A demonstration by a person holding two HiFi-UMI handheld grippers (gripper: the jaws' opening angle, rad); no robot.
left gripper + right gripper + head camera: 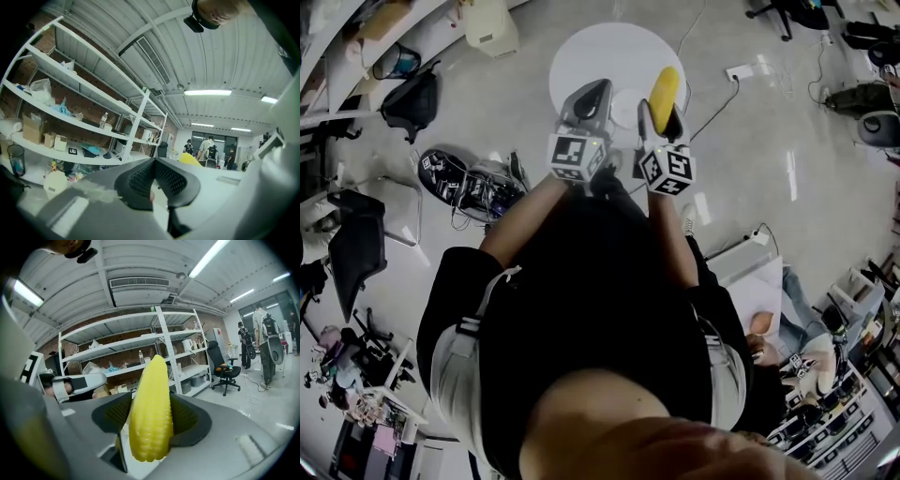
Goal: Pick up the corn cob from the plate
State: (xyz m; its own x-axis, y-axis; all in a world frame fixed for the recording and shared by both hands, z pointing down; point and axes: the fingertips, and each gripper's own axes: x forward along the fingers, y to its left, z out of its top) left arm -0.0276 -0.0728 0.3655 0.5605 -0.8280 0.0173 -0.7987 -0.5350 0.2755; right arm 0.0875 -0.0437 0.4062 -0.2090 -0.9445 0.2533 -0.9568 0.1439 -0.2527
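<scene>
The yellow corn cob (664, 89) stands upright between the jaws of my right gripper (662, 117), which is shut on it. In the right gripper view the corn cob (150, 413) fills the gap in the right gripper (150, 423), its tip pointing up. My left gripper (589, 98) is raised beside it, jaws together with nothing held. In the left gripper view the left gripper (152, 187) shows its pads meeting, and the corn cob's tip (190, 159) peeks over the right side. Far below lies a small white plate (625, 105) on a round white table (591, 47).
Both grippers are held high, near the head camera. White shelving (140, 348) with boxes lines the wall. An office chair (224, 371) and standing people (265, 341) are at the right. Cables and a power strip (741, 70) lie on the floor; a black bag (411, 98) is at left.
</scene>
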